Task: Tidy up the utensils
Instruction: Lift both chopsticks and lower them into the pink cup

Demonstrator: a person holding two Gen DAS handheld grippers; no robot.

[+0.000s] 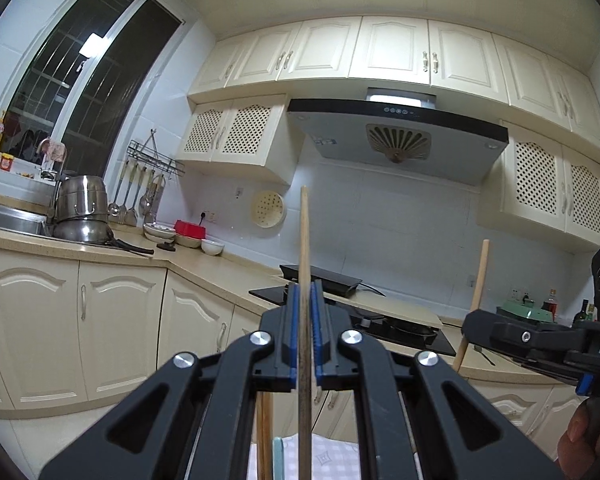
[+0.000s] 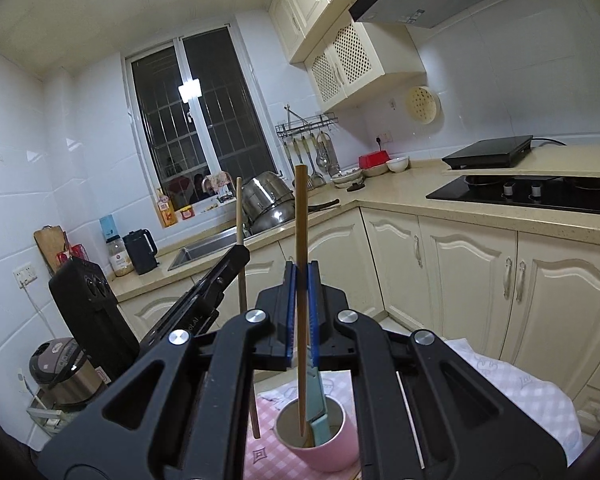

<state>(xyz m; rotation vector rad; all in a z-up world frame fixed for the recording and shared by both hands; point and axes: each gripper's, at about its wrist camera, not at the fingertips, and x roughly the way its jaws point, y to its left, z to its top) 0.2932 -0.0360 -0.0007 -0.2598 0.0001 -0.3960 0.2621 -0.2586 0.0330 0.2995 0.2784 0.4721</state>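
Chopsticks, two thin round wooden sticks, one per gripper, both held roughly upright above the table.

Left wrist view: left gripper [image 1: 305, 320] has its black fingers with ribbed blue pads [image 1: 293, 332] narrowed onto the left chopstick [image 1: 305, 248]. Stick is pale tan at the top and darker and speckled lower down, where it passes between the linkage arms. At the bottom edge, a checked cloth [image 1: 332, 458] and a pale teal object show, partly hidden. Far right, the right gripper [image 1: 500, 328] appears side-on, clamped on the right chopstick [image 1: 478, 280], which tilts slightly.

Right wrist view: on the left, the left gripper [image 2: 236, 256] comes in diagonally, black, matte, with its chopstick [image 2: 241, 248] running down past it; the lower tip ends over the pink-and-white checked cloth [image 2: 268, 452], just left of the cup. Whether that tip touches the cloth cannot be told. Centre: right gripper [image 2: 301, 280], blue pads [image 2: 289, 304] closed on its chopstick [image 2: 301, 220], which is brownish with a smooth grain. Its lower end reaches inside the pink cup [image 2: 340, 440], a round, smooth-walled cylinder with a pale inner face. A teal flat-handled utensil [image 2: 318, 404] leans in the same cup, just right of the stick.
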